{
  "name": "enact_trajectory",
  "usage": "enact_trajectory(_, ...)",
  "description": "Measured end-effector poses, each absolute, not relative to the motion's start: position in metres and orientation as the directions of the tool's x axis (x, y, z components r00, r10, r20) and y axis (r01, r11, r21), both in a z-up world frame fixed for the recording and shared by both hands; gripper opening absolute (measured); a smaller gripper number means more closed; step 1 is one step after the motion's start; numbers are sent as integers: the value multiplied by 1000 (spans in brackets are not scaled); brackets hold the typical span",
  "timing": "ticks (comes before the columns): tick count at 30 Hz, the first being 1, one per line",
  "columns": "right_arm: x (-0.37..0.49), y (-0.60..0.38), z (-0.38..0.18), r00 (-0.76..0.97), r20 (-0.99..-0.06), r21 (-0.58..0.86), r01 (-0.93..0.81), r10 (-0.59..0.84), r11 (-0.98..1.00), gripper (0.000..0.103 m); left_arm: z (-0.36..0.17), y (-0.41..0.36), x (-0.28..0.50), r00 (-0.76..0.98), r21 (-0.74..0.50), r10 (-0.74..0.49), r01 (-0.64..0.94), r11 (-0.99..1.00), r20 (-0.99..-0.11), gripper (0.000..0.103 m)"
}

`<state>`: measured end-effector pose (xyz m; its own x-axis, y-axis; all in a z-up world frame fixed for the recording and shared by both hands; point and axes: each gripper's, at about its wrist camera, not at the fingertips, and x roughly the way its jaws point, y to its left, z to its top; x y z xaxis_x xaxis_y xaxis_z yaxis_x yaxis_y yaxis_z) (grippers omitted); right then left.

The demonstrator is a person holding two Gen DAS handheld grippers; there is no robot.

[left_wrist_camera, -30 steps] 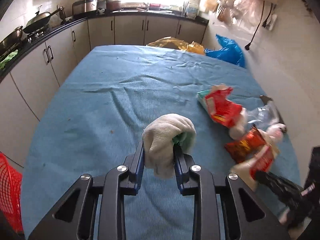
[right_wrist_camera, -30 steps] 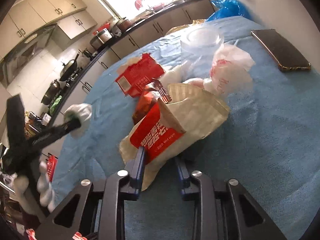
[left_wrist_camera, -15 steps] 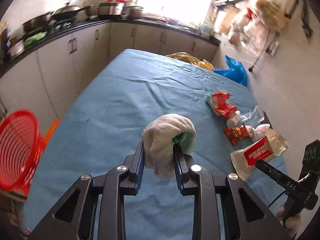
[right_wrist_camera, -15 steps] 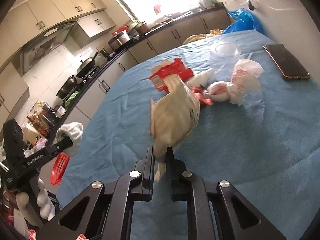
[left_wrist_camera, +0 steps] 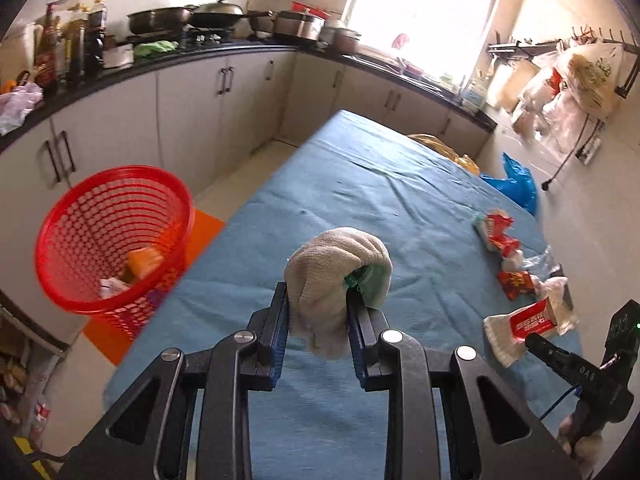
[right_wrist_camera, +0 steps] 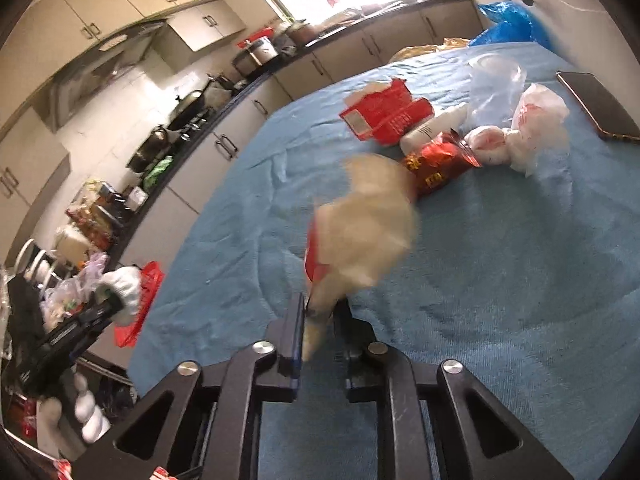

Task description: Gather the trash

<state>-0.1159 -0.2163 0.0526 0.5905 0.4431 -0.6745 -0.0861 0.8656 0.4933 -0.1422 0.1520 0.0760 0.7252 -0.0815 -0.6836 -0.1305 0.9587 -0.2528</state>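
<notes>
My left gripper [left_wrist_camera: 317, 300] is shut on a balled-up beige sock or cloth [left_wrist_camera: 336, 268] with a green bit inside, held above the blue table [left_wrist_camera: 360, 184]. A red mesh basket [left_wrist_camera: 112, 236] with some trash in it stands on the floor to the left. My right gripper [right_wrist_camera: 319, 312] is shut on a beige paper bag with a red label [right_wrist_camera: 364, 224], lifted off the table and blurred. The bag also shows in the left wrist view [left_wrist_camera: 528, 324]. More trash lies behind it: a red carton [right_wrist_camera: 384, 116], a red snack wrapper [right_wrist_camera: 440, 162], white plastic bags [right_wrist_camera: 536, 128].
A dark phone [right_wrist_camera: 596, 106] lies at the table's right edge. A clear plastic container [right_wrist_camera: 496, 76] sits behind the trash. Kitchen cabinets and a counter with pots [left_wrist_camera: 216, 16] run along the left and back. A blue bag [left_wrist_camera: 516, 184] lies past the table.
My left gripper swung left with the sock, bringing the red basket into view. My right gripper lifted the paper bag off the table and holds it up.
</notes>
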Motion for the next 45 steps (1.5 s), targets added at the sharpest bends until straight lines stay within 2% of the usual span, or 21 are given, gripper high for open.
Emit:
enact_trajectory(1,-114,-216,51,590,-687,480,-70,425,874,31,76,154,-143,726,-255,-81,-133,958,-682,26)
enact_trajectory(2,-110,-217,48,587,-695,476,-56,415,878,42,76,158,-145,729,-260,-83,-134,956,-680,26)
enact_trajectory(5,-103,-220,45,584,-705,478,-25,401,878,51,79,166,-150,738,-261,-79,-136,956,-671,26)
enact_trajectory(6,-100,-222,44,583,-710,485,-3,395,875,62,80,167,-152,740,-261,-78,-135,956,-668,26)
enact_trajectory(8,-97,-229,38,589,-699,531,49,405,846,77,81,172,-155,748,-263,-76,-135,955,-659,26)
enact_trajectory(9,-94,-233,36,589,-694,555,69,415,829,78,82,175,-156,751,-265,-75,-136,955,-656,26)
enact_trajectory(11,-93,-239,34,599,-678,587,90,427,805,78,83,181,-158,754,-270,-74,-140,953,-652,26)
enact_trajectory(13,-90,-241,34,595,-691,574,107,410,812,68,82,188,-160,754,-275,-73,-146,950,-652,26)
enact_trajectory(14,-90,-241,34,592,-694,573,109,410,813,51,82,193,-161,754,-277,-70,-152,949,-653,26)
enact_trajectory(17,-92,-236,37,595,-688,578,103,415,810,46,82,205,-165,757,-286,-63,-167,943,-651,26)
enact_trajectory(21,-95,-220,51,612,-678,551,57,406,833,45,85,227,-173,771,-285,-24,-206,936,-637,26)
enact_trajectory(24,-94,-202,66,613,-664,548,9,429,836,46,89,251,-179,781,-252,57,-268,930,-622,26)
enact_trajectory(27,-90,-171,81,596,-652,543,-65,469,837,46,88,280,-183,770,-230,129,-340,912,-625,26)
enact_trajectory(32,-80,-92,97,519,-636,543,-224,571,809,46,79,321,-183,740,-223,179,-410,884,-648,26)
enact_trajectory(39,-63,37,104,380,-624,536,-427,683,728,47,63,353,-163,706,-211,169,-417,884,-688,26)
enact_trajectory(45,-51,128,105,310,-609,523,-536,730,663,47,53,372,-140,691,-238,126,-406,882,-712,27)
